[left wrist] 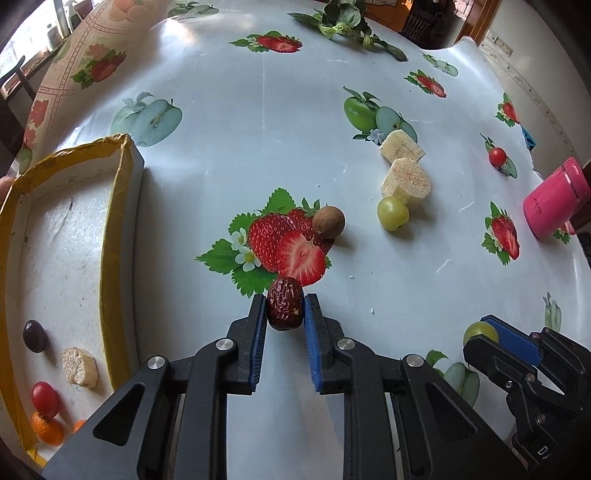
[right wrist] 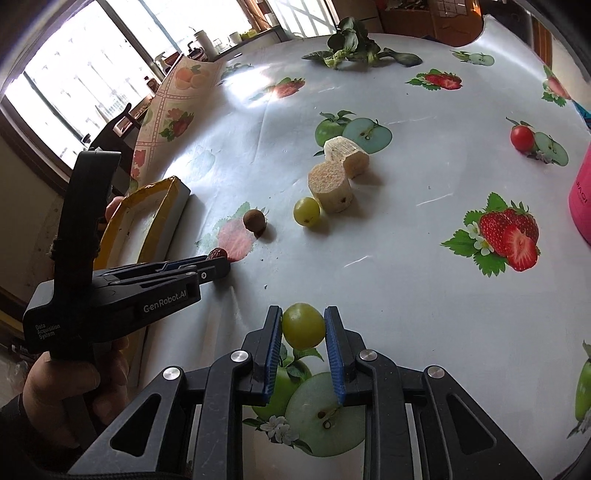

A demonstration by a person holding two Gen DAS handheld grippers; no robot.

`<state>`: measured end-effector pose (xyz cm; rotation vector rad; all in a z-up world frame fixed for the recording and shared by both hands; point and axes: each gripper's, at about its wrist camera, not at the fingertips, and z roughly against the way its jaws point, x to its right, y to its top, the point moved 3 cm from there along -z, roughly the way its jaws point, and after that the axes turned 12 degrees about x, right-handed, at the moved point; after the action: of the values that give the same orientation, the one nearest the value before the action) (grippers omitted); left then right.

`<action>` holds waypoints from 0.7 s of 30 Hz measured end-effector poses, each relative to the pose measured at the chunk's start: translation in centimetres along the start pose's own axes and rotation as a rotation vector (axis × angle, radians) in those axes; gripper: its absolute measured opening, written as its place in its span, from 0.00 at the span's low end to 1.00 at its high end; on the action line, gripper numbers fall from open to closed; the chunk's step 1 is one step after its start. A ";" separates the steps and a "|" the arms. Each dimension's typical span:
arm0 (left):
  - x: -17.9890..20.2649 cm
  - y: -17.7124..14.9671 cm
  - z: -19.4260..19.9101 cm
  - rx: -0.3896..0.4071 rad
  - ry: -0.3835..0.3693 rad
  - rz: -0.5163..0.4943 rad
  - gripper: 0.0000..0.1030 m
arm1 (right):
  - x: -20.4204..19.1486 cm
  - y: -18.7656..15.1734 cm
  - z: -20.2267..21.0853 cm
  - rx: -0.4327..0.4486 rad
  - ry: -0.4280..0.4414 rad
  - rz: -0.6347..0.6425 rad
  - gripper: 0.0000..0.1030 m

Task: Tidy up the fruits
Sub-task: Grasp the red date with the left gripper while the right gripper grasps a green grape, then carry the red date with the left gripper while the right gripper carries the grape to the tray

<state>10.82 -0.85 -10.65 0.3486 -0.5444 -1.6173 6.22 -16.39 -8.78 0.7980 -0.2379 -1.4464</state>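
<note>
My left gripper (left wrist: 285,308) is shut on a wrinkled dark red date (left wrist: 285,308), low over the fruit-print tablecloth. My right gripper (right wrist: 303,325) is shut on a green grape (right wrist: 303,325); the left wrist view shows it at the lower right, right gripper (left wrist: 484,330). The right wrist view shows the left gripper (right wrist: 218,258) with the date (right wrist: 218,254), held by a hand. Loose on the table lie a brown round fruit (left wrist: 328,221), a second green grape (left wrist: 392,213), two pale cut chunks (left wrist: 406,181) and a cherry tomato (left wrist: 497,156).
A white tray with yellow taped rim (left wrist: 110,221) stands at the left; it holds a dark grape, a pale chunk, a cherry tomato and an orange. A pink flask (left wrist: 556,197) lies at the right edge. Leafy greens (left wrist: 343,18) rest at the far side.
</note>
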 end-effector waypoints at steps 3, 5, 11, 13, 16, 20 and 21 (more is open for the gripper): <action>-0.6 -0.1 1.8 0.027 0.009 0.019 0.17 | -0.8 0.2 0.7 0.013 0.009 0.010 0.23; -1.0 -0.1 2.9 0.045 0.019 0.025 0.17 | -1.3 0.4 1.2 0.023 0.014 0.021 0.23; -2.5 -0.1 5.8 0.092 0.050 0.050 0.17 | -3.6 0.8 2.4 0.048 0.032 0.051 0.23; -2.9 0.0 6.5 0.105 0.058 0.059 0.17 | -4.5 0.9 2.8 0.055 0.039 0.066 0.23; -3.9 -0.3 7.7 0.120 0.068 0.073 0.17 | -6.0 1.0 3.5 0.067 0.054 0.086 0.23; -5.2 -1.0 9.2 0.137 0.082 0.094 0.17 | -8.0 1.0 4.1 0.077 0.076 0.117 0.23; -5.5 -1.2 9.5 0.140 0.085 0.099 0.17 | -8.5 1.0 4.2 0.079 0.081 0.124 0.23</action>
<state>5.53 5.99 -3.85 0.4854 -0.6018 -1.4664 3.18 -9.95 -2.50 0.8889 -0.2793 -1.2917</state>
